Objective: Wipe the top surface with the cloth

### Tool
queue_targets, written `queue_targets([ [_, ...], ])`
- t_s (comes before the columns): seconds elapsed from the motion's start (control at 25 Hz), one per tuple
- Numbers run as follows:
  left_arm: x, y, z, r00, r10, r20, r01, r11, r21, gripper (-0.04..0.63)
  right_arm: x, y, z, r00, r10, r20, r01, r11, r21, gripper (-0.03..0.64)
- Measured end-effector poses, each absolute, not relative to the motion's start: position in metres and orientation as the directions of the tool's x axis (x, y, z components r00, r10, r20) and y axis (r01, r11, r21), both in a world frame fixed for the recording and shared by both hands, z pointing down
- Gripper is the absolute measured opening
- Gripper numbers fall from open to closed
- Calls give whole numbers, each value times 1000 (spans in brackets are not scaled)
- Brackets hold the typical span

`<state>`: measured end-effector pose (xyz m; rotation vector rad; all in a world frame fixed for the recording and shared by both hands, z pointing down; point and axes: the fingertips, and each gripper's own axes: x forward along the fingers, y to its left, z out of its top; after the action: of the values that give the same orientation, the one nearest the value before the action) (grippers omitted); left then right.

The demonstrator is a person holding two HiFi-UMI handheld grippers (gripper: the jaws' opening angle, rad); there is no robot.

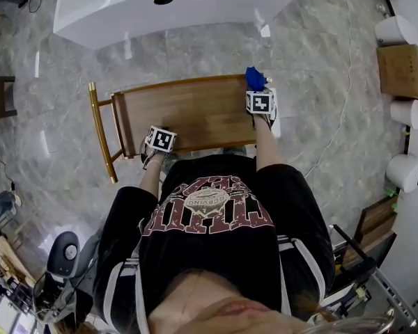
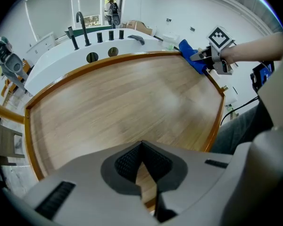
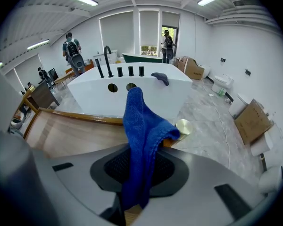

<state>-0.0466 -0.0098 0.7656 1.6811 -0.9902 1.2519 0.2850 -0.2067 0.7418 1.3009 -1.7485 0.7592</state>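
Locate the right gripper at the far right corner of the wooden surface, right arm stretched nearly straight forward along the right-hand edge, forearm bare. Note its fingers pinching a blue cloth: fabric clamped between the pads, loose end standing up past the tips and folding over toward the corner rim. Locate the left gripper low over the near edge, left of centre, left arm bent with the elbow close to the torso, aimed diagonally across the bare boards toward the cloth. Note its fingers pressed together at the tips, nothing between them, only a thin wedge of wood grain visible behind. Well apart, the two grippers. Beyond the far edge, on the floor, a white tub with dark taps.
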Motion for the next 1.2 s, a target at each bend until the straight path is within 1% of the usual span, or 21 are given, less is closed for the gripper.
queue_targets([
  [0.24,-49,-9,764,207,-117,971,-909,-389,147,49,288,-198,740,-123,-475,871,-966,257,4,75],
  [0.48,-48,-6,769,242,-98,965,-904,-385,188,49,293,-184,741,-122,-497,859,-971,238,0,75],
  [0.72,-43,-9,763,262,-113,958,-897,-395,199,49,299,-172,740,-117,-502,857,-977,214,-8,75],
  [0.88,-43,-4,765,252,-99,963,-904,-380,198,49,304,-162,741,-115,-492,863,-976,217,-6,75],
  [1.2,-44,-9,760,254,-112,961,-900,-390,193,49,305,-145,741,-121,-498,859,-977,211,-16,75],
])
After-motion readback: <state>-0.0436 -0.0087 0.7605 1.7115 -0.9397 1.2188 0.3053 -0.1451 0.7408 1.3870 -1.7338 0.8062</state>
